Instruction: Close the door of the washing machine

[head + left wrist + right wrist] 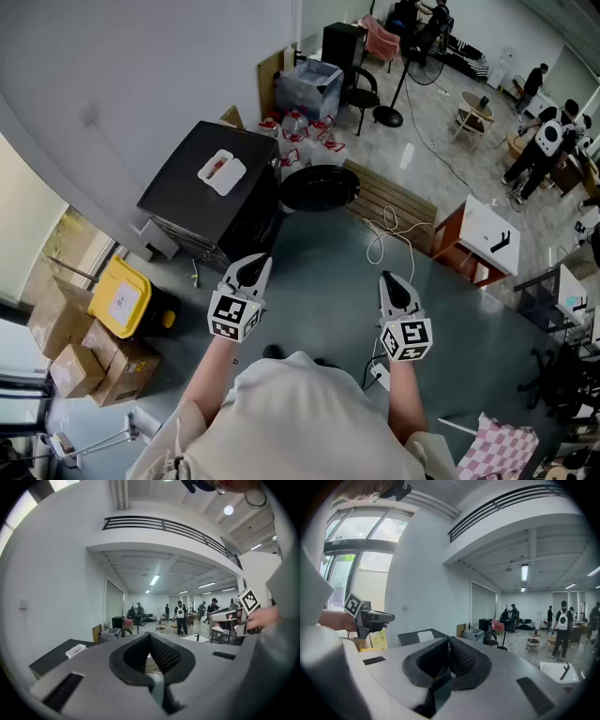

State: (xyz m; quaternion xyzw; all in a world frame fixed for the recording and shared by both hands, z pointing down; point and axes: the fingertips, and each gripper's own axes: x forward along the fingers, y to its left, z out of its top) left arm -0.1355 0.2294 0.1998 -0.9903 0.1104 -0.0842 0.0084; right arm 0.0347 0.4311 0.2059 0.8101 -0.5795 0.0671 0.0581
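Black box-shaped washing machine (202, 192) sits far left against the wall. Its round dark door (319, 187) is swung open on the machine's right side, well apart from both grippers. Left gripper (255, 264) is clenched with nothing between the jaws, and so is the right gripper (392, 279). The door is probably rigid, hinged and light to swing, with a stiff latch at the end. No grasp needed: push on the rim edge farthest from the hinge, with the jaws pressed together.
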